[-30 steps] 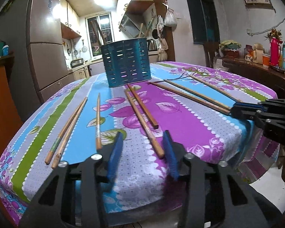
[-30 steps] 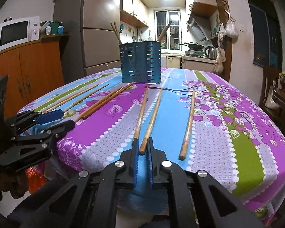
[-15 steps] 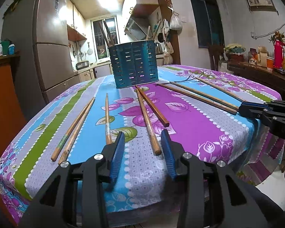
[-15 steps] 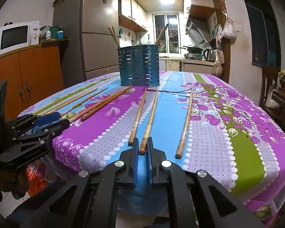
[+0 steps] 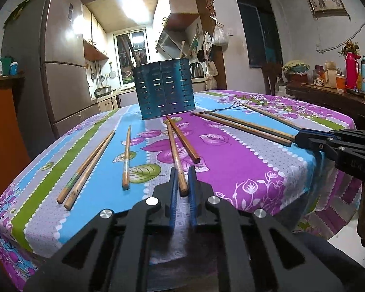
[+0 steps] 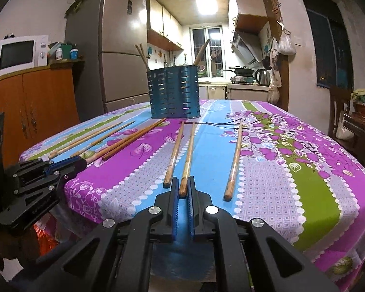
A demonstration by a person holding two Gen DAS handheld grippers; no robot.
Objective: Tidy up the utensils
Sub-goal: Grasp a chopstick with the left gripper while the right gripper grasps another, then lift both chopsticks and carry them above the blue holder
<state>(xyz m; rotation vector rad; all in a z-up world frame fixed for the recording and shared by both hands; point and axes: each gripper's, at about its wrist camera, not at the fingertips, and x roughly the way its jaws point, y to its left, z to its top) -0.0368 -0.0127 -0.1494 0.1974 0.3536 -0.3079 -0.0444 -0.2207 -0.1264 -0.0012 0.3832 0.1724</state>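
Several wooden chopsticks lie on the flowered tablecloth [image 5: 231, 160] in front of a blue slotted utensil holder [image 5: 164, 88], which holds a few sticks; the holder also shows in the right wrist view [image 6: 174, 92]. My left gripper [image 5: 182, 182] is shut on the near end of one chopstick [image 5: 176, 150] that lies on the cloth. My right gripper [image 6: 183, 186] is shut on the near end of another chopstick [image 6: 189, 153], also flat on the cloth. Each gripper shows in the other's view: the right one [image 5: 301, 138], the left one [image 6: 77, 164].
Loose chopsticks lie left [image 5: 85, 170] and right [image 5: 243, 127] of the left gripper. One lies right of the right gripper [image 6: 234, 160]. A fridge [image 6: 119, 56] and an orange cabinet [image 6: 36, 102] stand left. A sideboard with bottles [image 5: 340, 90] stands right.
The left gripper has moved forward and closed its jaws onto a chopstick end. The right gripper stays shut on its chopstick and has dropped slightly lower and closer.
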